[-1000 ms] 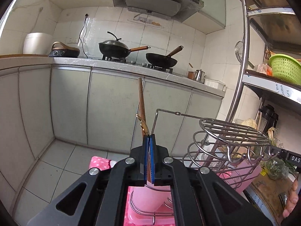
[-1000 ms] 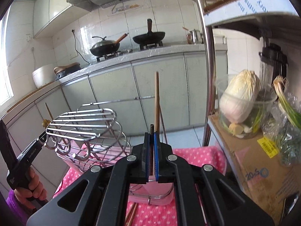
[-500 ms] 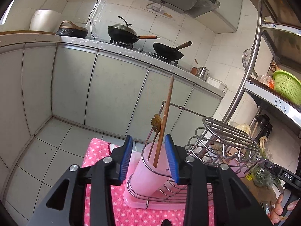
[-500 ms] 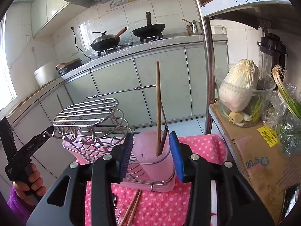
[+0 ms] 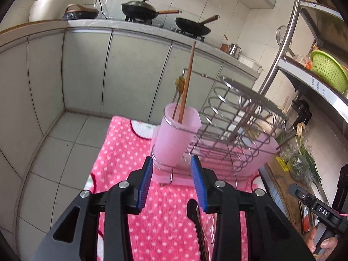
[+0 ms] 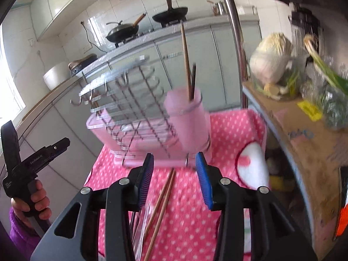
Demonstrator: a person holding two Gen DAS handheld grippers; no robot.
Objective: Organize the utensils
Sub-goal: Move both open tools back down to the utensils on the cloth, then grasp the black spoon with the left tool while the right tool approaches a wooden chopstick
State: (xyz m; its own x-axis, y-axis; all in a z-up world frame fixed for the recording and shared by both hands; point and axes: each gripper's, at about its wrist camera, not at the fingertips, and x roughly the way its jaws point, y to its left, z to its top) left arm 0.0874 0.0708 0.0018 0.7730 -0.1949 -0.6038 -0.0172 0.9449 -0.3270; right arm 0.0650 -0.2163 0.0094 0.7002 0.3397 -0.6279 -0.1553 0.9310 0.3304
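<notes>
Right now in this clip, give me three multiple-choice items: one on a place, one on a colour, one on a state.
1. Where do the loose chopsticks lie?
A. On the dotted cloth in front of the rack
B. On the stove counter
C. Inside the green basket

2. What colour is the utensil cup on the wire rack?
A. Green
B. Pink
C. Black

3. How does the left gripper stand?
A. Shut on a chopstick
B. Shut on the cup
C. Open, holding nothing

Answers:
1 A: the right wrist view shows them flat on the pink dotted cloth, just ahead of the right gripper.
2 B: both views show a translucent pink cup with utensils standing in it.
3 C: its blue pads are spread apart with nothing between them.
</notes>
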